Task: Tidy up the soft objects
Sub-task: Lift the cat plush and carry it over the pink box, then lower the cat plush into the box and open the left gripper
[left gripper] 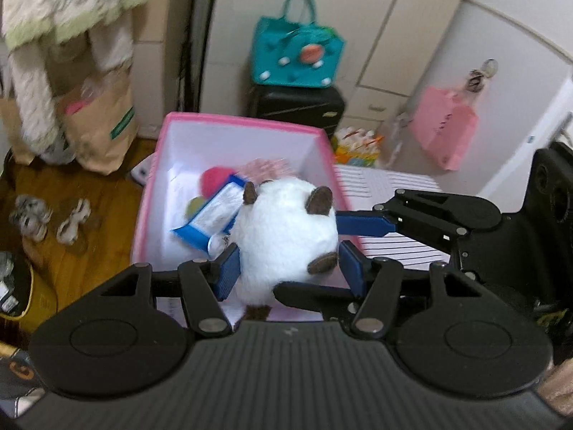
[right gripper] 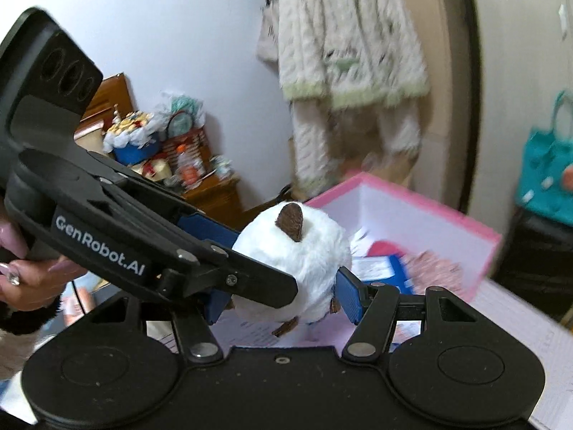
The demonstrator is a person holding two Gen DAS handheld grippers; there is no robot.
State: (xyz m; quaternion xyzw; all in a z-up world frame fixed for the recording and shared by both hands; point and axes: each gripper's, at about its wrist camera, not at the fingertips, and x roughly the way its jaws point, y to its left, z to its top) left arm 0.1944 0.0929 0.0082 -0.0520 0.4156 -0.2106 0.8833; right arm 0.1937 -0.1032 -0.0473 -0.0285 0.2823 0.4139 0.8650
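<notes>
1. While both grippers meet at a white plush toy (left gripper: 286, 236), it hangs above the near edge of a pink box (left gripper: 236, 122).
2. Left gripper (left gripper: 288, 268) pinches the toy's sides between blue pads.
3. Right gripper (right gripper: 283, 286) likewise clamps it.
4. Soft items lie inside the box.

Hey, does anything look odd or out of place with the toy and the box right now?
One thing: the white plush toy is pinched by both the left gripper and the right gripper at once, above the pink box. Inside the box, a blue-edged packet lies tilted across a red ball. Nothing looks spilled or damaged.
</notes>
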